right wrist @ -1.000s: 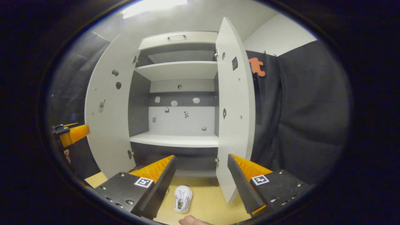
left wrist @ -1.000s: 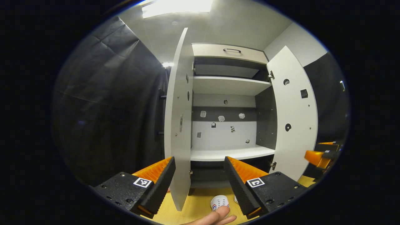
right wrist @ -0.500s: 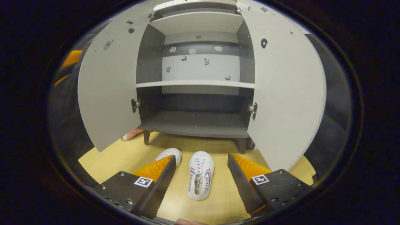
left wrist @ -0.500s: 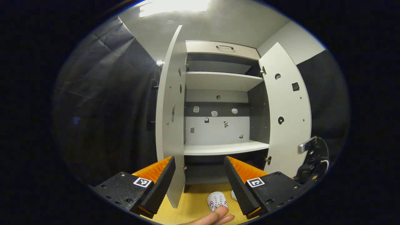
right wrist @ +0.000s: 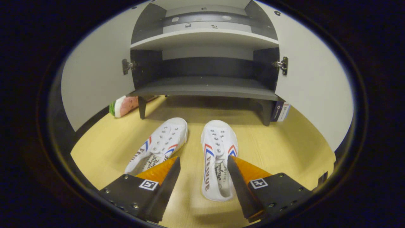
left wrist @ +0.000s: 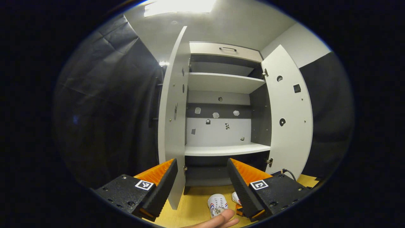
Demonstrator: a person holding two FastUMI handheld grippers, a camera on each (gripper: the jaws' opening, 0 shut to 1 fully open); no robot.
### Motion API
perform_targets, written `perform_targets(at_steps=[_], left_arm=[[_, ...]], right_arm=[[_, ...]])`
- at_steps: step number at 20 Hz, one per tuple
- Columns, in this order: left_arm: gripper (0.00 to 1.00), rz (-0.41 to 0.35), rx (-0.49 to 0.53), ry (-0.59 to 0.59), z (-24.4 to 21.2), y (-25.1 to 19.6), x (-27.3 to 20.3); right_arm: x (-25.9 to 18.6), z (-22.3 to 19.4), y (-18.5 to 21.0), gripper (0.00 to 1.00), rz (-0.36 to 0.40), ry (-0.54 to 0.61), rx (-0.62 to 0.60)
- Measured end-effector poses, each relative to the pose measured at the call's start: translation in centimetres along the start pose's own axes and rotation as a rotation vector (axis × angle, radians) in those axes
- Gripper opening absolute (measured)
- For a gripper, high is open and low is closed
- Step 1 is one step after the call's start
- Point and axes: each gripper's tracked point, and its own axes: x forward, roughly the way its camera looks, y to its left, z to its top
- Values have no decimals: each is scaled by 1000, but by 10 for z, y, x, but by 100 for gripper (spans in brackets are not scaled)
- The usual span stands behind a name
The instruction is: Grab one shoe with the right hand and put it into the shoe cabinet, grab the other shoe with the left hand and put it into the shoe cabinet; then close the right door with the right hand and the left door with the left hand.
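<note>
- In the right gripper view the right gripper [right wrist: 202, 172] is spread open low over the yellow wooden floor [right wrist: 278, 148], gripping nothing.
- A pair of white canvas shoes with red and blue stripes lies on that floor in front of the cabinet: the right-hand shoe [right wrist: 218, 158] sits between the fingers, its right edge just beside or under the right finger; whether they touch cannot be told. The left-hand shoe [right wrist: 159, 145] lies just beside it, partly behind the left finger.
- This view alone gives the grey-and-white shoe cabinet [right wrist: 205, 87] at its dark bottom shelf, plus a watermelon-patterned object [right wrist: 125, 106] on the floor behind the left door [right wrist: 95, 76].
- The left gripper view looks higher: the left gripper [left wrist: 202, 175] is open and empty, facing the cabinet's upper shelves, with both doors swung wide.
- The right door [left wrist: 289, 114] stands open too.
- A fingertip [left wrist: 221, 220] shows at the bottom edge of that view.
</note>
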Motion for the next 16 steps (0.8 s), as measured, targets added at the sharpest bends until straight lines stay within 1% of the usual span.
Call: perform_targets(at_steps=[1, 2, 3, 4, 5, 6, 7, 8, 9, 10, 11, 12, 13, 16], left_arm=[[95, 3, -4, 7, -4, 0, 1], [94, 6, -9, 16, -8, 1, 3], [95, 9, -17, 27, -13, 3, 5], [95, 8, -25, 40, -17, 2, 6], [94, 9, -34, 46, -20, 1, 7], [95, 11, -41, 41, -19, 0, 10], [95, 11, -48, 48, -22, -1, 12], [95, 5, -54, 51, -24, -4, 12], [95, 0, -57, 53, -25, -6, 12], [95, -3, -56, 54, -26, -7, 12], [95, -6, -49, 56, -27, -8, 13], [95, -9, -42, 61, -29, -10, 13], [94, -14, -34, 68, -31, -11, 12], [95, -18, -22, 74, -32, -10, 11]], right_arm=[[6, -8, 4, 88, 6, 26, 7], [13, -12, 6, 87, 6, 39, 19], [18, -8, 6, 77, 8, 30, 33], [27, -7, 12, 75, 28, 33, 57], [35, -10, 14, 74, 27, 53, 64], [57, -7, 2, 75, -22, 22, 55], [58, 2, -4, 49, -26, 2, 107], [58, 8, -1, 23, -10, -14, 137], [63, 8, -3, 22, -12, -29, 141], [89, 0, 2, 13, 14, -35, 183], [67, 10, 1, 2, 40, -66, 181], [63, 10, 0, 1, 50, -82, 159], [59, 15, -2, 1, 56, -112, 167], [51, 18, -2, 1, 78, -161, 243]])
